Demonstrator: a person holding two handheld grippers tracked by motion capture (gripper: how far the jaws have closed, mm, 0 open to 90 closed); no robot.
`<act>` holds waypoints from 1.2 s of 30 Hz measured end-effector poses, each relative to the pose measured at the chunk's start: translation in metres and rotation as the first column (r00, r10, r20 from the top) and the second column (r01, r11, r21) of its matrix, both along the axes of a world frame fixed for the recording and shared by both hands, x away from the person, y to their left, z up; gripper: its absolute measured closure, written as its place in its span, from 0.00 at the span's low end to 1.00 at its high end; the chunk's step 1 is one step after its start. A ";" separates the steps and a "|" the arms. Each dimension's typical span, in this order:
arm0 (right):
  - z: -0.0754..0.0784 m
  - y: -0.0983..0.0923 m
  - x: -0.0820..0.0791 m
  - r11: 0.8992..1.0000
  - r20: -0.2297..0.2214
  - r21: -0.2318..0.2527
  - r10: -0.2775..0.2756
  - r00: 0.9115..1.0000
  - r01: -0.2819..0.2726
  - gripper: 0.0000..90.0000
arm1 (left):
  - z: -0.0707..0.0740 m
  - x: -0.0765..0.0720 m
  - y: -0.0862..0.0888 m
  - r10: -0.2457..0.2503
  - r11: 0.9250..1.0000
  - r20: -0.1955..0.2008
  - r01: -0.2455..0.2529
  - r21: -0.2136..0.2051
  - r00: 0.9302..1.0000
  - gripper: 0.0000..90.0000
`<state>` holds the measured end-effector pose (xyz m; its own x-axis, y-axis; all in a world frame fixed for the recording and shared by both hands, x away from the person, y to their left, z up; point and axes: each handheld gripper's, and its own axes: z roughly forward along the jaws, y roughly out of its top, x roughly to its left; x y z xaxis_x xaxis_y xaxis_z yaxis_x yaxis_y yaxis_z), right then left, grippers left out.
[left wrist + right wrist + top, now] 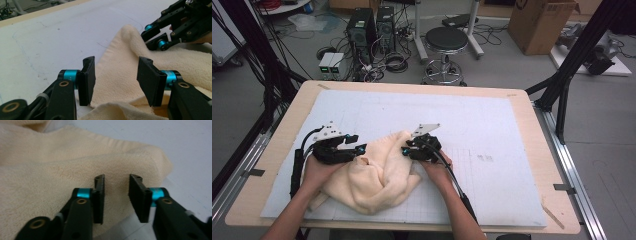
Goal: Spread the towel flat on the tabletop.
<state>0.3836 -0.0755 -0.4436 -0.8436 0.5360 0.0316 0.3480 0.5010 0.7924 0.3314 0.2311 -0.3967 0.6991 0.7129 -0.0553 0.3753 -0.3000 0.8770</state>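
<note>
A cream terry towel [377,172] lies crumpled in the lower middle of the high view, on the white gridded mat [492,130] that covers the wooden table [532,125]. It is bunched into soft folds, with one corner pulled up toward the centre and a tail trailing off to the lower left. The nap looks thick and looped, and the colour is even.

The left gripper [357,145] sits at the towel's left edge, and the right gripper [404,148] at its upper right fold.

In the left gripper view the left gripper [115,80] has its jaws spread apart, with towel [117,82] lying between and beneath them but the pads not pressing on it. That view also shows the right gripper [153,37] at the upper right, nosing into a raised fold.

In the right gripper view the right gripper [116,197] has its jaws fairly close together with a gap between them, towel [62,182] rising right behind. Whether the pads pinch cloth I cannot tell.

The high view alone takes in a black stool [446,42], computer towers [372,27] and a cardboard box [539,22] on the floor beyond the table.
</note>
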 end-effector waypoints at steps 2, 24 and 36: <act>-0.001 0.002 0.000 1.000 -0.002 -0.016 0.019 1.000 -0.019 0.95 | 0.000 0.000 0.000 0.000 1.000 0.000 0.000 -0.001 1.000 0.54; -0.001 -0.006 -0.005 1.000 -0.061 -0.020 -0.021 0.998 0.020 0.78 | 0.000 0.000 0.001 0.002 1.000 -0.002 -0.002 -0.006 1.000 0.54; 0.018 -0.036 -0.011 0.999 -0.039 -0.003 -0.041 0.998 0.041 0.97 | 0.010 0.007 -0.003 0.011 0.999 0.009 -0.010 -0.045 1.000 0.54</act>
<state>0.3729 -0.1113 -0.4259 -0.8190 0.5704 0.0630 0.3993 0.4877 0.7763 0.3382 0.2284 -0.3872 0.6922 0.7171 -0.0808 0.3702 -0.2567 0.8928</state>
